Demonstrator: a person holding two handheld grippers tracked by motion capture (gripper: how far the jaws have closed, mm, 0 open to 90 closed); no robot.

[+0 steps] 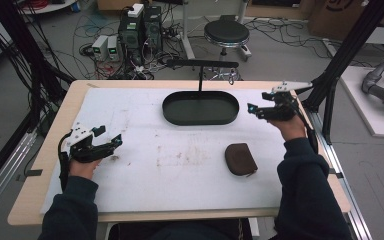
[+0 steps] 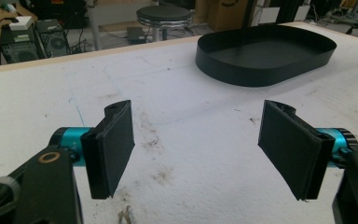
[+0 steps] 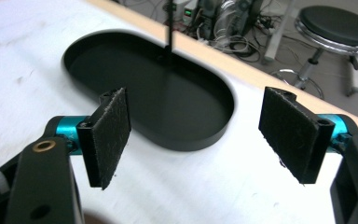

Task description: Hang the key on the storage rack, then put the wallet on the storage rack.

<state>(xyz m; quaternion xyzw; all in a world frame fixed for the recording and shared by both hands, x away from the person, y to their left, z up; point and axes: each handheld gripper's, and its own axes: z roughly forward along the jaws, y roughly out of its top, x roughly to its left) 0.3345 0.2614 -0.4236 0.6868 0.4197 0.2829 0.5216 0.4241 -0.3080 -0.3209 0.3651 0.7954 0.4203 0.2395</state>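
On my left side, the left gripper sits low over the white, stained foam mat that covers the light wooden table. My left hand grips it from behind, with the dark sleeve entering from the bottom edge. In the left gripper view, its two black padded jaws stand wide apart and hold nothing; bare mat with brown smudges lies between them.

Toward the middle, at the far side of the mat, I see the black oval metal tray with a low upright wall. A thin black post rises at its far rim and carries a horizontal black bar. The tray interior looks empty in the high view and the right gripper view.

Right of centre, nearer to me, a small dark brown pouch with rounded corners lies flat on the mat, well apart from the tray and from both grippers.

On my right side, the right gripper is held above the mat just beside the right end of the tray, pointing toward it. My right hand holds it. In the right gripper view, its jaws are spread wide with nothing between them, and the tray lies directly ahead and below.
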